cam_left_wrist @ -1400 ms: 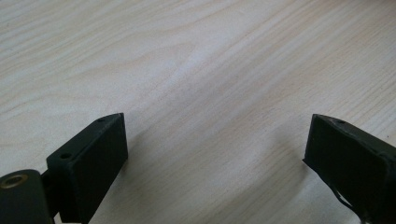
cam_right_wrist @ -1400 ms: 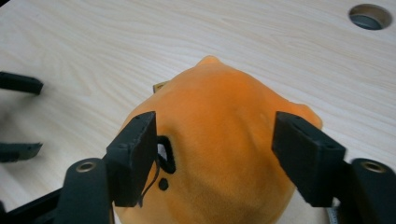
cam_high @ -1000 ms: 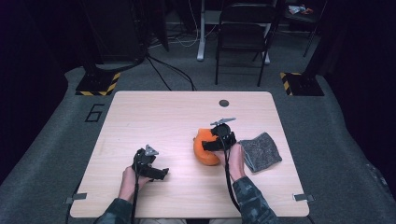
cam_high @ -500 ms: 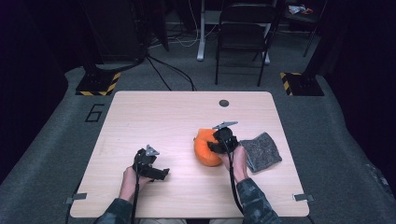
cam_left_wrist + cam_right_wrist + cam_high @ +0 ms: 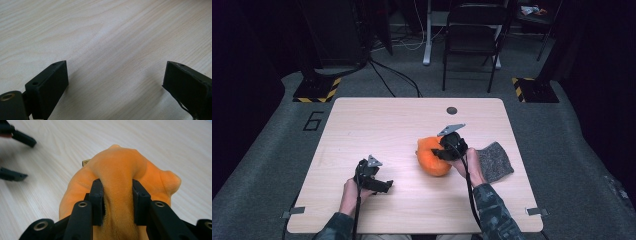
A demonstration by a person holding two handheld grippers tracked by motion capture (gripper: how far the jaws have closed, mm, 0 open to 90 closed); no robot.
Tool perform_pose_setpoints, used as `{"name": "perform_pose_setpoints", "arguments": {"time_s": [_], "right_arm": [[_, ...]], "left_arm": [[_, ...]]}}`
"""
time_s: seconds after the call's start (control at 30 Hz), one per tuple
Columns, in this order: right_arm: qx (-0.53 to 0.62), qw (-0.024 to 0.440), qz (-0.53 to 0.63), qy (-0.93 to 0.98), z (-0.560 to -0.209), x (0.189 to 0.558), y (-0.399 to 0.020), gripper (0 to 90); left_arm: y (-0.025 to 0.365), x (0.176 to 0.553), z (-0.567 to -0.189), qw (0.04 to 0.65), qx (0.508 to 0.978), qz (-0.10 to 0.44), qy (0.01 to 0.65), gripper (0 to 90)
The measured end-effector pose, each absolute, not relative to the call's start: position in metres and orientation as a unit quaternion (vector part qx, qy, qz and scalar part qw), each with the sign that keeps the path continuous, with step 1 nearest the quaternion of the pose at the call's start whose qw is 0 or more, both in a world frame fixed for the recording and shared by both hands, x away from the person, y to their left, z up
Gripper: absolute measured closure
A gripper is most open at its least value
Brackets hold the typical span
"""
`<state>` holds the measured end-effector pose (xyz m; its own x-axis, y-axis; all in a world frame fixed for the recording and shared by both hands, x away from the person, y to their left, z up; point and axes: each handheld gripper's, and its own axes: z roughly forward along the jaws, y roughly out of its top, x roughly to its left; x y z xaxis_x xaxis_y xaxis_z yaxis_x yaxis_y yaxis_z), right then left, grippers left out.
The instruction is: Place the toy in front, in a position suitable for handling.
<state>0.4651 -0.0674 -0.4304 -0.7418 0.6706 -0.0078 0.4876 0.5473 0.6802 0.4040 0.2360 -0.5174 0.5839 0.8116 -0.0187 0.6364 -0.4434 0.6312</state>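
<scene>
Right gripper view has my right gripper [image 5: 117,202] pinching a fold of the orange plush toy [image 5: 117,167], the jaws having just been closing on it. From the high view, that toy [image 5: 432,159] sits right of centre on the wooden table [image 5: 377,125], just beside a grey cloth [image 5: 494,161]. My left gripper [image 5: 379,184] rests near the front edge, jaws apart over bare wood.

One orange plush toy [image 5: 433,157], one grey cloth [image 5: 494,161], two claws, one table [image 5: 377,120], one chair [image 5: 473,37]
</scene>
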Motion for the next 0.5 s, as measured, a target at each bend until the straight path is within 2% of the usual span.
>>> {"name": "perform_pose_setpoints", "arguments": {"time_s": [0.17, 0.2, 0.27, 0.4, 0.5], "right_arm": [[0.334, 0.139, 0.328, 0.872, -0.437, 0.468, -0.067, 60.2], [0.335, 0.137, 0.330, 0.872, -0.437, 0.468, -0.068, 53.0], [0.338, 0.133, 0.330, 0.871, -0.436, 0.469, -0.069, 49.5], [0.382, 0.120, 0.347, 0.848, -0.429, 0.469, -0.075, 30.4], [0.414, 0.126, 0.354, 0.829, -0.421, 0.465, -0.076, 20.6]], "left_arm": [[0.236, 0.404, -0.518, 0.302, 0.837, 0.146, 0.433, 5.7], [0.236, 0.404, -0.518, 0.301, 0.837, 0.146, 0.433, 5.7], [0.236, 0.404, -0.517, 0.299, 0.840, 0.143, 0.430, 5.7], [0.236, 0.405, -0.518, 0.302, 0.837, 0.146, 0.433, 5.7], [0.236, 0.405, -0.518, 0.300, 0.838, 0.146, 0.431, 5.7]]}}
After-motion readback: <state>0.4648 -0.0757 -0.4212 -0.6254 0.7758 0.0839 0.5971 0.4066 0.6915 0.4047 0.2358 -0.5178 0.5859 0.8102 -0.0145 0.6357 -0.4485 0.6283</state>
